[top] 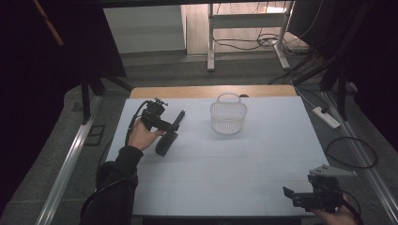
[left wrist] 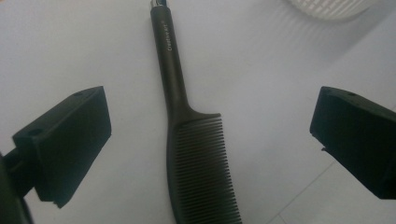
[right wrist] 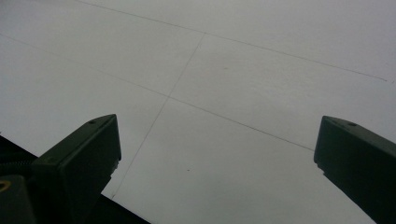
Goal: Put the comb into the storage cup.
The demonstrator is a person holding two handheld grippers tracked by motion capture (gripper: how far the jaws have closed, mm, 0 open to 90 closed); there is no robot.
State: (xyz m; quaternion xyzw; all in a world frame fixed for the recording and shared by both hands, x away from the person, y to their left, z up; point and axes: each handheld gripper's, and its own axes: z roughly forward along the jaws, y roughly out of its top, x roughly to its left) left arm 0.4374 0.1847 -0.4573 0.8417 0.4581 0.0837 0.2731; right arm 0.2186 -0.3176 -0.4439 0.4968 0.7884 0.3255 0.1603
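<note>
High view: a white table top point(top: 225, 159) carries a black plastic comb with a long slender handle point(top: 168, 136) at about 9 o'clock from the table's centre, and a white openwork plastic basket with a hoop handle point(top: 228, 116) at about 12 o'clock. The left gripper point(top: 174, 125), held in the person's left hand point(top: 143, 136), sits directly over the comb; the comb's toothed head points toward 6 o'clock and its handle tip toward 1 o'clock, in the direction of the basket. The basket stands well apart from the comb, at 3 o'clock of it.

Left gripper view: the comb point(left wrist: 196, 154) lies flat on the table, between the two black jaws and touching neither. The jaws are spread wide, one at 9 o'clock and one at 3 o'clock of the comb's head; the handle runs away toward 12 o'clock, and the basket's rim point(left wrist: 334, 7) shows at 1 o'clock.

The right gripper point(top: 293, 196) is at 5 o'clock on the table, near its front edge, far from the comb. Right gripper view: its jaws are likewise spread wide, with bare white table surface point(right wrist: 233, 84) between them.
</note>
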